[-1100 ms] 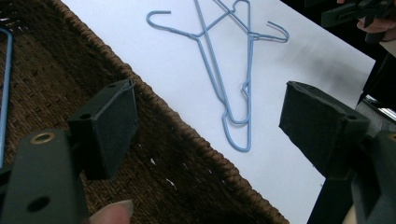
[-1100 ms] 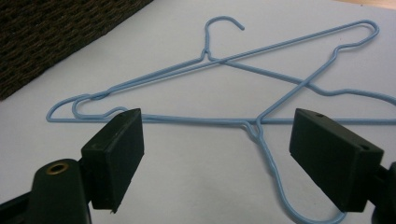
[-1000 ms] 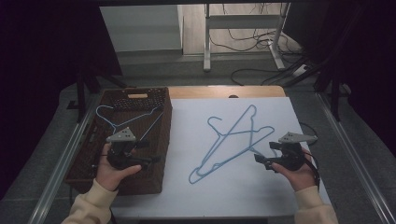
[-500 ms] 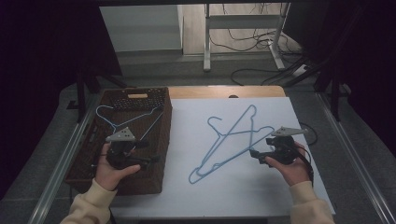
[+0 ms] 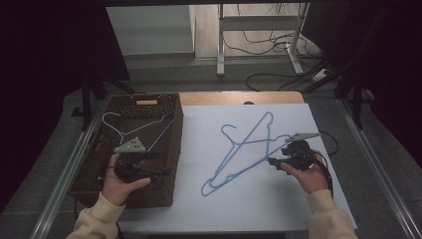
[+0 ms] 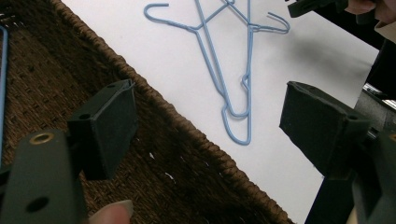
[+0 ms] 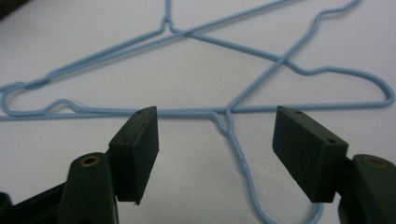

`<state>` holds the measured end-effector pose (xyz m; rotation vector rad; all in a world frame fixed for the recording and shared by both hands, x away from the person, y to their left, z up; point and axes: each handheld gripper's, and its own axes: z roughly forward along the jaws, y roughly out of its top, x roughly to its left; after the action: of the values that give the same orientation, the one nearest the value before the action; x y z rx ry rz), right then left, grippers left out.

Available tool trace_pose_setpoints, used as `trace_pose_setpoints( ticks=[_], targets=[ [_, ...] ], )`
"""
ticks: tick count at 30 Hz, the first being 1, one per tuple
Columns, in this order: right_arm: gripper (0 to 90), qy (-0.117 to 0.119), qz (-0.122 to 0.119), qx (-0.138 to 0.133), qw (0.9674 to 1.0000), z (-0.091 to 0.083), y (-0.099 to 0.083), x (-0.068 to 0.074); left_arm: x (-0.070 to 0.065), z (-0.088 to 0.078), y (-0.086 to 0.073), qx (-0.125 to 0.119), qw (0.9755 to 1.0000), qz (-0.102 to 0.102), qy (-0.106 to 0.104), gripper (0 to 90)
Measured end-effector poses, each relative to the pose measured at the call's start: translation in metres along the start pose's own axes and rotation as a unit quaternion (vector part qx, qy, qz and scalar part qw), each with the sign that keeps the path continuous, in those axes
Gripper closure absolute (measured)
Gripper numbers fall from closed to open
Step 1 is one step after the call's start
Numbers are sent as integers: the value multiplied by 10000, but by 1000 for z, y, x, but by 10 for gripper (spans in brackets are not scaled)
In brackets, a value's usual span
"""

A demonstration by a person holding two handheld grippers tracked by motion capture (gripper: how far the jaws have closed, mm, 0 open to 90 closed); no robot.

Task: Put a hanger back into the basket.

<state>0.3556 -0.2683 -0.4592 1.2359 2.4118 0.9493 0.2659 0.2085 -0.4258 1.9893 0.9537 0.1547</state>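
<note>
Two light-blue wire hangers (image 5: pixel 238 144) lie crossed on a white sheet (image 5: pixel 278 204). A third blue hanger (image 5: pixel 119 133) rests in a brown wicker basket (image 5: pixel 176 144) at the left. My right gripper (image 5: pixel 271 162) sits low at the hangers' right side. In the right gripper view its jaws (image 7: pixel 215 126) stand apart on either side of one hanger's twisted neck (image 7: pixel 229 119); they have just been closing, and the pads do not touch the wire. My left gripper (image 5: pixel 160 164) hovers open over the basket, and in its own view (image 6: pixel 205 107) nothing is between the jaws.
The basket's woven rim (image 6: pixel 154 98) runs along the sheet's left edge. A wooden table edge (image 5: pixel 239 98) shows behind the sheet. Metal rails flank the table, and cables and a stand's legs lie on the floor beyond.
My right gripper has moved left, up to the hangers, and its jaws stand narrower. The left gripper has stayed over the basket.
</note>
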Motion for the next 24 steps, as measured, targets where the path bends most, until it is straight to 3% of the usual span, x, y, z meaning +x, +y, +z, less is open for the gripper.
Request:
trace_pose_setpoints(
  ticks=[8,15,24],
  targets=[
    [360,-170,61,364,9992,13,-4,-10,-2,1,0,2,10000,2,-12,194],
    [400,-302,-105,757,9966,29,-6,-14,-3,2,-1,28,10000,25,-28,195],
    [448,-377,-169,929,9948,38,-6,-18,-4,2,0,32,10000,33,-21,195]
  ],
)
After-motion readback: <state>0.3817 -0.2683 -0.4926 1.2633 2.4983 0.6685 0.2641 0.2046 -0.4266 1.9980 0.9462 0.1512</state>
